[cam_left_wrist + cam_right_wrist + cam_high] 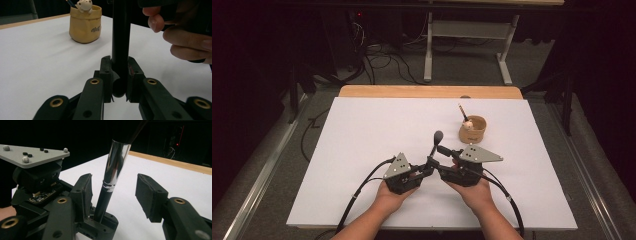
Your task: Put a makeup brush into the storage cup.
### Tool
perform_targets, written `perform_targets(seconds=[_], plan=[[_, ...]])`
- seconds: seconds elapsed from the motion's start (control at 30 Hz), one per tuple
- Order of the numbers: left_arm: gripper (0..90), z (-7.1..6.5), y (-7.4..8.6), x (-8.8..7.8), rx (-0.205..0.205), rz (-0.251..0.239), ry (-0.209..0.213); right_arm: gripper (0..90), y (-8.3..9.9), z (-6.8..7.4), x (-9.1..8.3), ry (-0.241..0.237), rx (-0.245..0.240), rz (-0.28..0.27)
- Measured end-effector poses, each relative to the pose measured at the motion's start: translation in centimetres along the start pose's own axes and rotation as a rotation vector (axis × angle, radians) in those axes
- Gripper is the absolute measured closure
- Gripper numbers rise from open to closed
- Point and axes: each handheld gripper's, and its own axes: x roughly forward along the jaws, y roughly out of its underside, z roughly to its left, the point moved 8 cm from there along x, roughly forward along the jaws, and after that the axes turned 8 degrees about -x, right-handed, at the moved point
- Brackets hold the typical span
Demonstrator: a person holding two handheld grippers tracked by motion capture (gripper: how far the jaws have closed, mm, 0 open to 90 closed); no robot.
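Observation:
A makeup brush (435, 145) with a black handle, silver ferrule and dark head stands nearly upright over the table's near middle. My left gripper (428, 170) is shut on the bottom of its handle; the left gripper view has the black handle (121, 37) pinched between the pads of the gripper (120, 75). My right gripper (439, 161) faces it from the right. In the right gripper view the brush (116, 162) rises between the two pads of this gripper (116, 193), with a gap on each side, wider on the right. Neither pad touches it.
A tan cup (472, 130) stands behind and to the right, with a pencil and a small pale figure (84, 5) in it. The white table top (362, 135) has a wooden strip along its far edge. Cables trail from both grippers toward the front edge.

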Motion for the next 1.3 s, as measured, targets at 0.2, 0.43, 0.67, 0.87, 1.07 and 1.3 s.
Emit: perform_targets(seconds=[0.2,0.43,0.67,0.87,1.07,1.3], plan=[[78.6,-0.15,-0.11,-0.08,-0.001,-0.006,0.007,53.9,0.09,0.21,0.23,-0.009,-0.002,-0.002],[78.6,-0.23,-0.08,0.0,-0.005,-0.006,0.012,59.8,0.0,0.41,0.44,-0.017,0.001,-0.017],[78.6,-0.39,0.03,0.19,0.002,-0.001,0.02,65.6,-0.02,0.51,0.54,-0.02,0.004,-0.026],[78.6,-0.53,0.05,0.16,0.005,0.0,0.022,70.4,-0.03,0.71,0.47,-0.026,0.009,-0.029],[78.6,-0.52,0.09,0.13,0.006,0.002,0.021,73.0,0.05,0.65,0.54,-0.03,0.018,-0.032],[78.5,-0.58,0.06,0.08,0.007,0.002,0.021,76.1,0.01,0.61,0.45,-0.034,0.025,-0.038]])
